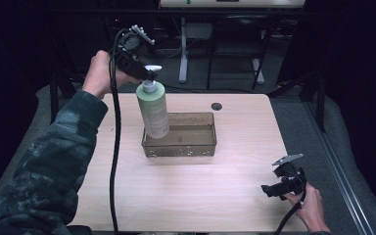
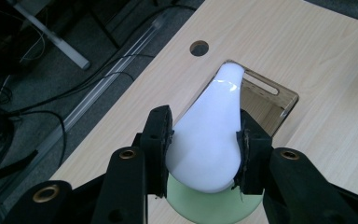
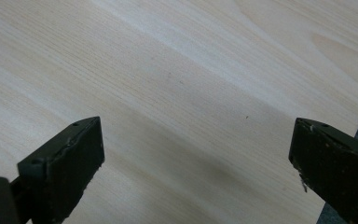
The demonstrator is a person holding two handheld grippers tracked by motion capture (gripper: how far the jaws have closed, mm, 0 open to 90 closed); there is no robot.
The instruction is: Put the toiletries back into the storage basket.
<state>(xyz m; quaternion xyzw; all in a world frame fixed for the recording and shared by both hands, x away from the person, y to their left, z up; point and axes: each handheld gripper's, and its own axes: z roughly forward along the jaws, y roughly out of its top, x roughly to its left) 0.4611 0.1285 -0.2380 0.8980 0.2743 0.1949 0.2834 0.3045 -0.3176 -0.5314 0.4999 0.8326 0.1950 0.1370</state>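
Observation:
A pale green pump bottle (image 1: 153, 110) with a white pump head (image 1: 152, 68) stands slightly tilted, its base in the left end of a clear brownish tray (image 1: 196, 148). My left gripper (image 1: 149, 74) is shut on the pump head; in the left gripper view both jaws press the sides of the white pump head (image 2: 212, 135), with the green bottle (image 2: 205, 206) beneath and the tray (image 2: 279, 95) beyond. My right gripper (image 1: 265, 190) rests low near the table's front right corner, open, with bare wood (image 3: 191, 116) between its jaws.
The wooden table (image 1: 186, 196) has a round cable hole (image 1: 216, 106) behind the tray. Cables and table legs (image 1: 183, 54) lie on the floor beyond the far edge. Dark curtains close in both sides.

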